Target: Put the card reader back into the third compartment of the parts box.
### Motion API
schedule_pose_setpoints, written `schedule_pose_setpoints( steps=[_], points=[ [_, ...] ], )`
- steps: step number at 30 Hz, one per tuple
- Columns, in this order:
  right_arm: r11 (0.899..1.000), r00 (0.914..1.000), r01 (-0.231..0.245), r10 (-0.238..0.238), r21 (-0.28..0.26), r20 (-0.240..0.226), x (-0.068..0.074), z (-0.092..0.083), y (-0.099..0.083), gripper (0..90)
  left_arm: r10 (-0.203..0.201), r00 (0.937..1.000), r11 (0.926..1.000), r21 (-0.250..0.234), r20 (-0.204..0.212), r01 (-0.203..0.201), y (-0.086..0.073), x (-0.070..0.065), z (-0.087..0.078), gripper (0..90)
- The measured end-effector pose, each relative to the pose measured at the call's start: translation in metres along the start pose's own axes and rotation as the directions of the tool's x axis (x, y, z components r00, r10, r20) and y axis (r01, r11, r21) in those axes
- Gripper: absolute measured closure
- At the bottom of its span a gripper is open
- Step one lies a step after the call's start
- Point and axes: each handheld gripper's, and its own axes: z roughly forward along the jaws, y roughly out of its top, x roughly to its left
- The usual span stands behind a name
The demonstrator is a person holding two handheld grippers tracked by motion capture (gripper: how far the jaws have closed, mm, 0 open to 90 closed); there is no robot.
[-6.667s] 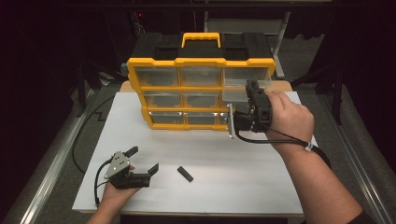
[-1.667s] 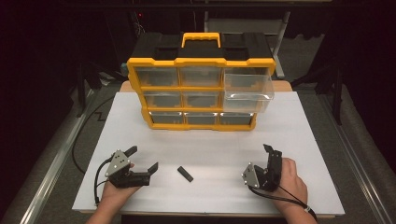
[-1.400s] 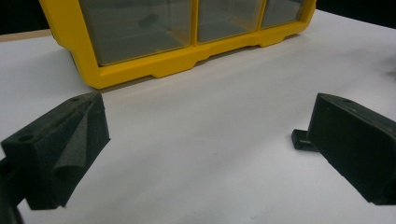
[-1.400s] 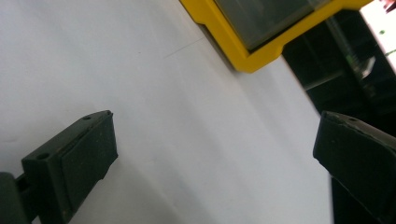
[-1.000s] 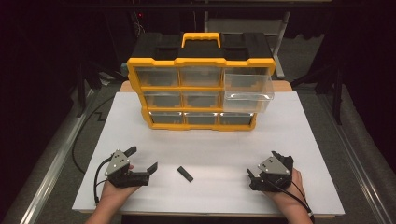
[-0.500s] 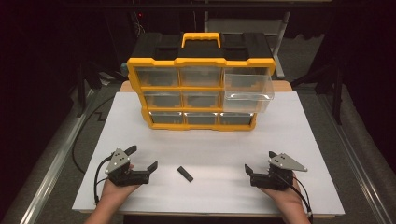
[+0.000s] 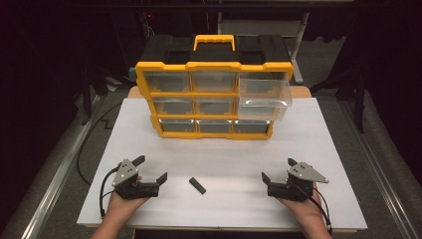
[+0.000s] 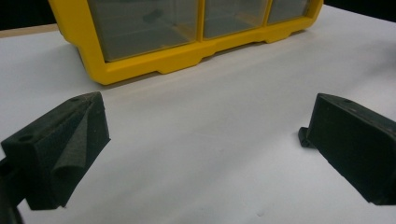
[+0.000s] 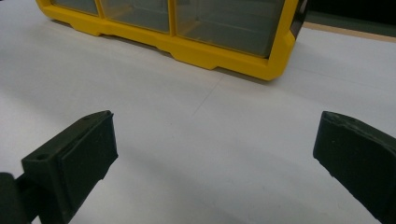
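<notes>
Fingers of both the left gripper [image 7: 151,174] and right gripper [image 7: 278,175] rest wide open and empty on the worktop [image 7: 224,154], flanking the small black part [image 7: 197,185], probably destined for the pulled-out drawer [image 7: 263,94].

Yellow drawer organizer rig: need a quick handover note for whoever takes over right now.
Left gripper: open, empty, resting on the white table top near the front left.
Right gripper: open, empty, resting near the front right.
Yellow drawer organizer: stands at the back of the table; its top-right drawer is pulled out, the other drawers look shut.
Small black part: lies loose on the table between the grippers, closer to the left one.
Done: drawer opened.
Left, probably: pick up the black part, drop it into the open drawer, push the drawer shut.
</notes>
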Motion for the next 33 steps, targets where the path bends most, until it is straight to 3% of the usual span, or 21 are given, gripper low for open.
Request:
schedule_pose_setpoints(
  steps=[7, 13, 15, 23, 30, 33],
  points=[
    [1.0, 0.9997, 0.019, -0.019, 0.013, 0.016, 0.001, -0.002, 0.002, 0.0, 0.004, 1.0, 1.0, 0.006, 0.004, -0.004, 0.0, 0.0, 0.002, 0.3],
    [0.996, 0.9995, 0.026, -0.028, 0.088, 0.015, 0.003, 0.0, 0.004, 0.7, 0.01, 0.9999, 0.9999, -0.002, -0.001, -0.01, -0.001, 0.0, -0.001, 0.3],
    [0.989, 0.9997, 0.023, -0.023, 0.143, 0.0, 0.004, 0.004, 0.003, 0.7, 0.007, 1.0, 1.0, -0.002, 0.0, -0.007, -0.001, 0.001, 0.0, 0.3],
    [0.97, 0.9994, 0.005, 0.004, 0.244, -0.034, 0.003, 0.009, -0.001, 0.2, 0.009, 0.9999, 0.9999, -0.005, 0.008, -0.009, -0.001, 0.0, -0.001, 0.3],
    [0.97, 0.9971, 0.031, -0.013, 0.241, -0.075, 0.011, 0.008, 0.0, 0.2, 0.009, 0.9999, 0.9999, -0.007, 0.013, -0.009, -0.001, 0.0, 0.0, 0.3],
    [0.972, 0.9956, 0.062, -0.044, 0.228, -0.082, 0.017, 0.008, 0.001, 0.6, 0.008, 0.9999, 0.9999, -0.013, 0.013, -0.008, -0.001, -0.001, 0.0, 0.3]
  ],
)
